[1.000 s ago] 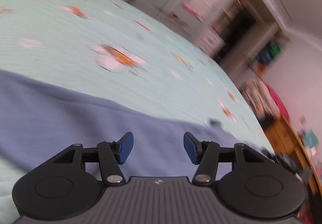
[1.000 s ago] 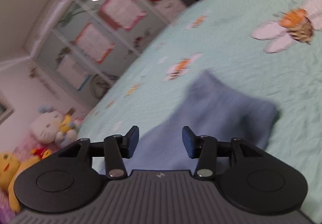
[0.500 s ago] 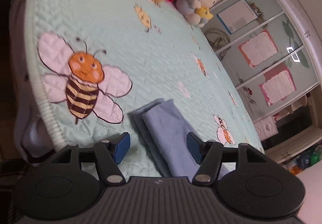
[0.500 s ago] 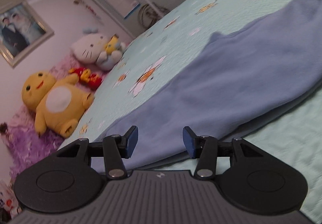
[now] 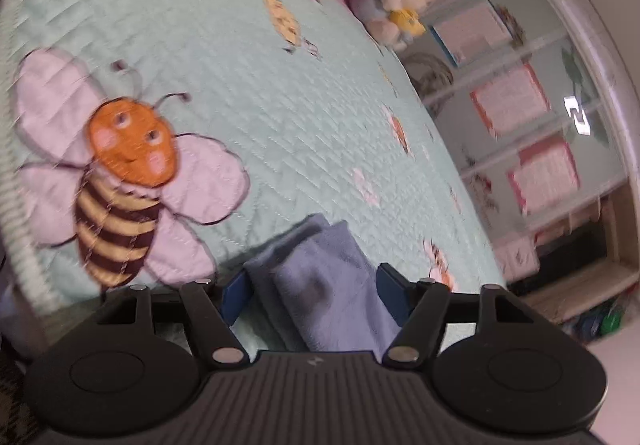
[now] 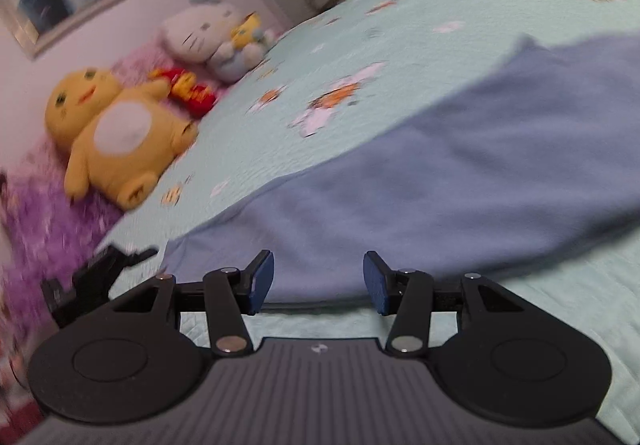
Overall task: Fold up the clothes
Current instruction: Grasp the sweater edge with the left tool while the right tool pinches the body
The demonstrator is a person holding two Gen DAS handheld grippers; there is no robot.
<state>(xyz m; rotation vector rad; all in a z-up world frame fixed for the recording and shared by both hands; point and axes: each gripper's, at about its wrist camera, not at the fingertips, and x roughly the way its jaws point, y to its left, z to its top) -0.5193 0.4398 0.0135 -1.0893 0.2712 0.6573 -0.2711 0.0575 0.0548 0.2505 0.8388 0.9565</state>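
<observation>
A blue garment (image 5: 328,277) lies folded in layers on the mint bee-print quilt (image 5: 240,85). In the left wrist view its narrow end sits between the blue pads of my left gripper (image 5: 314,297). Those jaws are closing a little, and the pads do not press on the cloth. In the right wrist view the same garment (image 6: 460,173) stretches long across the quilt (image 6: 520,5). My right gripper (image 6: 318,281) hovers open over its near edge with nothing pinched. The left gripper (image 6: 96,277) shows dark at that garment's left end.
The bed's edge (image 5: 16,225) runs close by on the left, beside a large embroidered bee (image 5: 124,185). A yellow plush (image 6: 116,137) and a white cat plush (image 6: 208,33) sit at the bed's head. A wardrobe (image 5: 520,125) stands beyond the bed.
The left view swung from the garment's broad side to its narrow end near the bed's edge, then crept closer. The right view swung toward the plush toys and along the garment's long edge.
</observation>
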